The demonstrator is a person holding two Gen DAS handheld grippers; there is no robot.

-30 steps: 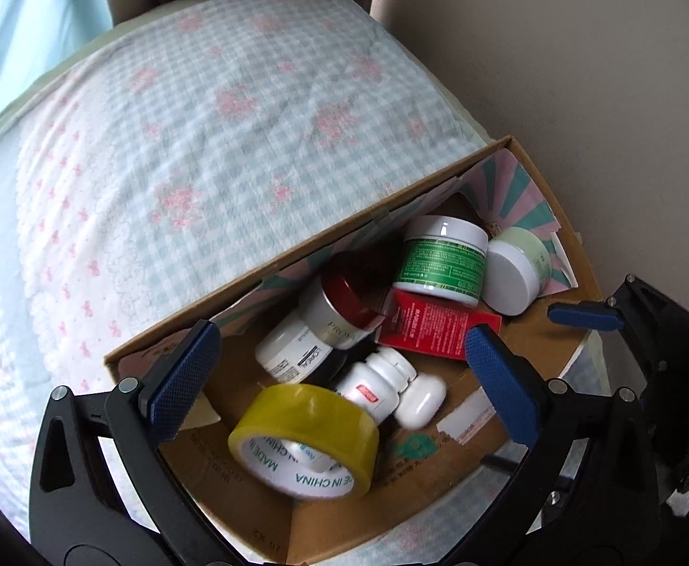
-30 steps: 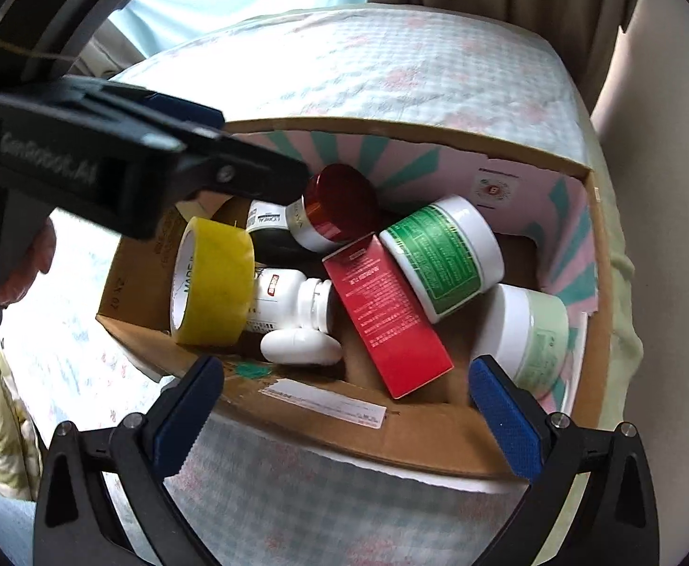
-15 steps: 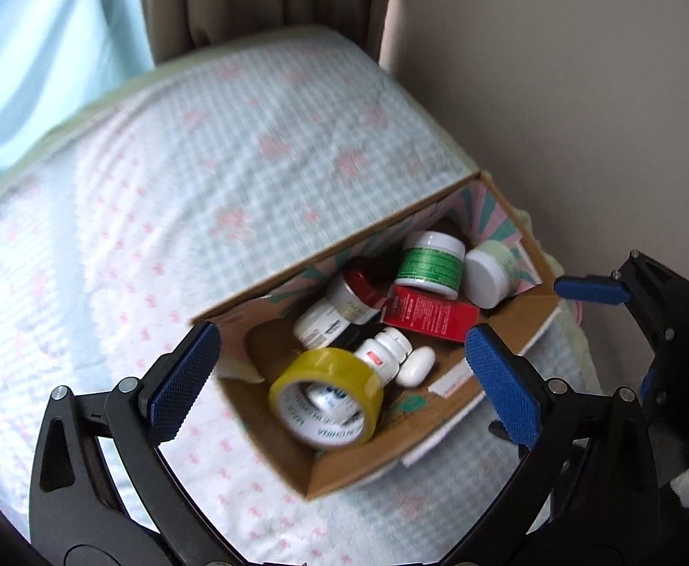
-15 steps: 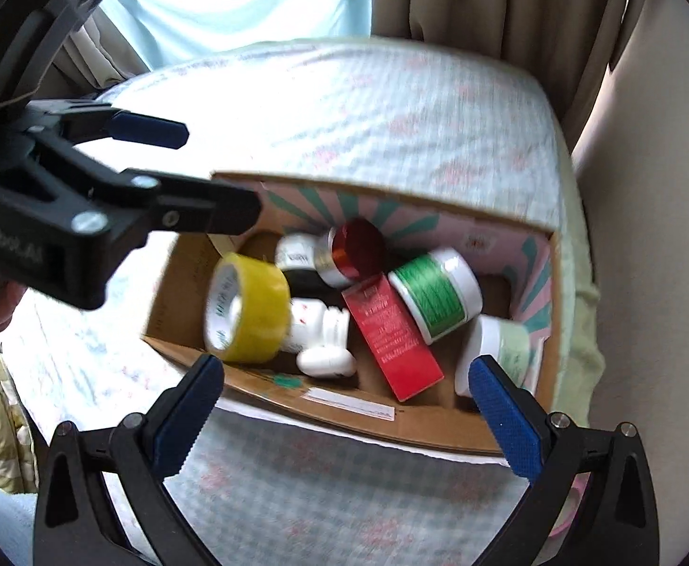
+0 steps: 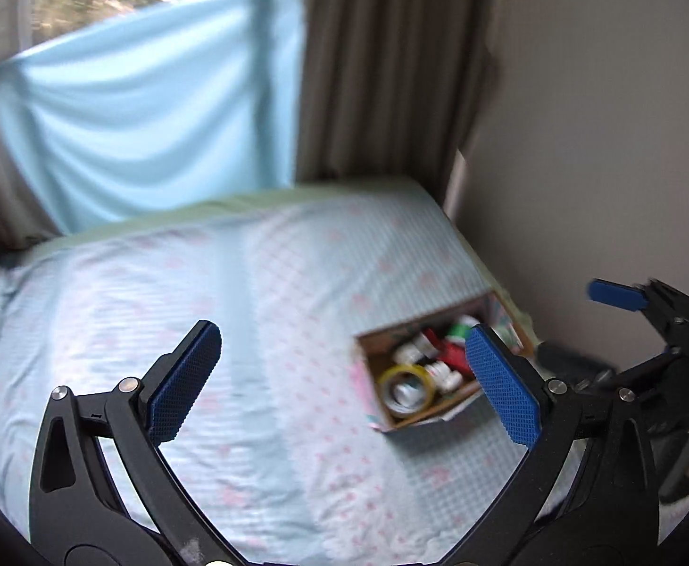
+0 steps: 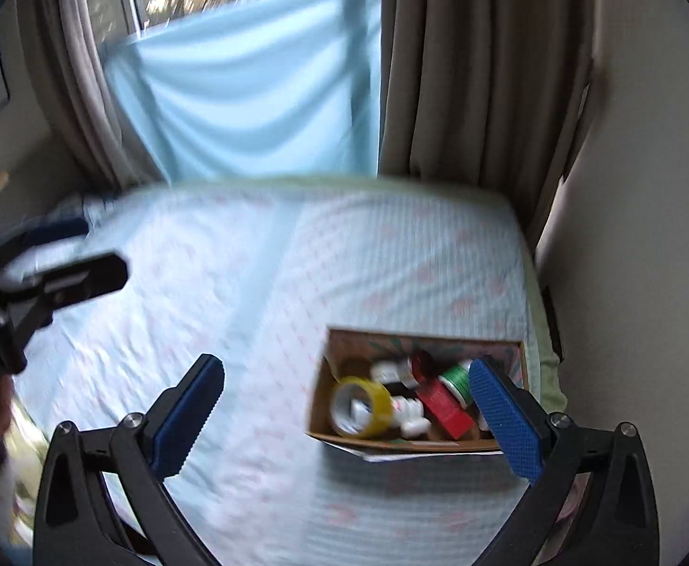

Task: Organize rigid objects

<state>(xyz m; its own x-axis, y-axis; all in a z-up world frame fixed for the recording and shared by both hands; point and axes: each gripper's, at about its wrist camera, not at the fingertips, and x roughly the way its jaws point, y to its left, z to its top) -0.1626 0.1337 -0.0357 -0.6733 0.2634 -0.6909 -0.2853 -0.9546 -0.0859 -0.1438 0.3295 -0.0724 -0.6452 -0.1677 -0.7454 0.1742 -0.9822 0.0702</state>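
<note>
Left gripper (image 5: 344,377): I hold it above the bed, its blue fingers (image 5: 186,379) spread wide with nothing between them.
Right gripper (image 6: 346,405): I hold it above the bed too, fingers (image 6: 188,415) released and wide apart, gripping nothing.
Bed (image 6: 297,283): covered by a pale blue checked sheet with pink flowers; it fills the middle of both views.
Cardboard box (image 6: 325,391): it sits open on the near right part of the bed, close to the right-hand wall. In both views the right finger covers its right end.
Yellow tape roll (image 6: 363,406): it stands on edge at the left end of the box, its hole facing me.
White bottles (image 6: 408,412): they lie in the middle of the box, just right of the tape roll; blur hides how many I see.
Red carton (image 6: 445,408): it lies flat in the box, right of the white bottles.
Green jar (image 6: 457,377): it lies at the far right of the box, touching the red carton.
Red-capped bottle (image 6: 422,363): it lies near the far wall of the box, left of the green jar.
Curtains (image 6: 476,70): brown, hanging at the far end of the bed.
Blue cloth (image 6: 250,85): hung across the window, left of the right-hand curtain.
Sharpness: both views are smeared, so I cannot read any labels.
</note>
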